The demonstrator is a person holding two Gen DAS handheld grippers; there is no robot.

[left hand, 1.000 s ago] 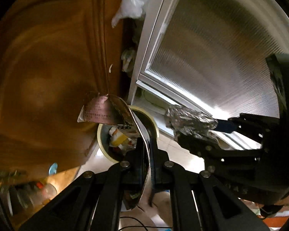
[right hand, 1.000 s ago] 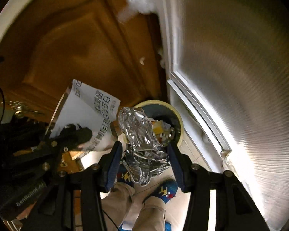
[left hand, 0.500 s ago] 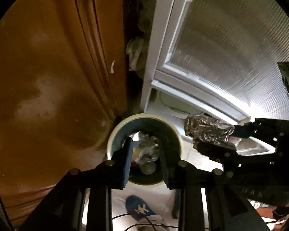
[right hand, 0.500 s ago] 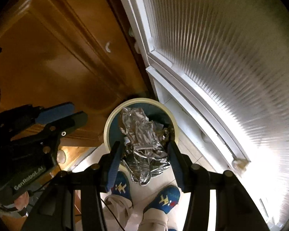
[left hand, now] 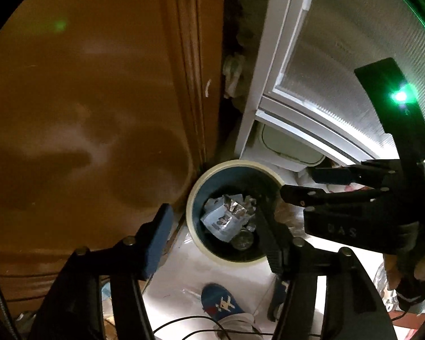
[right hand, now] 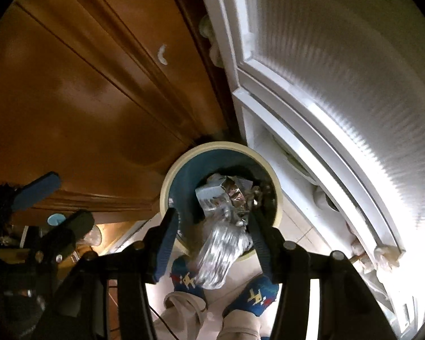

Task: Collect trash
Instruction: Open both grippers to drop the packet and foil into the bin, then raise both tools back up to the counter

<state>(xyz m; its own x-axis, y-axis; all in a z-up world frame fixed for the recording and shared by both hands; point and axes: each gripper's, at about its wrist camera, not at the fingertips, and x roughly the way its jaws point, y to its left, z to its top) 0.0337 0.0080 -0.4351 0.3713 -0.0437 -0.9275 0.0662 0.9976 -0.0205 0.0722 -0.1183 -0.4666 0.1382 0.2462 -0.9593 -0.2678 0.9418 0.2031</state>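
Note:
A round bin (left hand: pixel 189 209) with a cream rim (right hand: pixel 170 175) and a blue inside stands on the floor in the corner. My left gripper (left hand: pixel 212 212) hangs over it; its jaws are opening and nothing is between them. The printed paper wrapper (left hand: pixel 223 221) lies in the bin on other trash. My right gripper (right hand: pixel 212 218) is above the bin's near edge, its jaws also opening. The crumpled foil (right hand: pixel 221 252) between them is blurred and clear of the left pad. Each gripper shows in the other's view: the right gripper (left hand: pixel 299 182), the left gripper (right hand: pixel 70 198).
A brown wooden door (left hand: pixel 99 113) rises left of the bin and a white frosted-glass door (right hand: pixel 340 85) right of it. A pale lidded box (left hand: pixel 291 147) sits behind the bin. The person's feet in blue slippers (right hand: pixel 257 297) stand just before it.
Both grippers have sunk toward the bin. The left one opened and its paper dropped into the bin. The foil has come loose in the right gripper and blurs.

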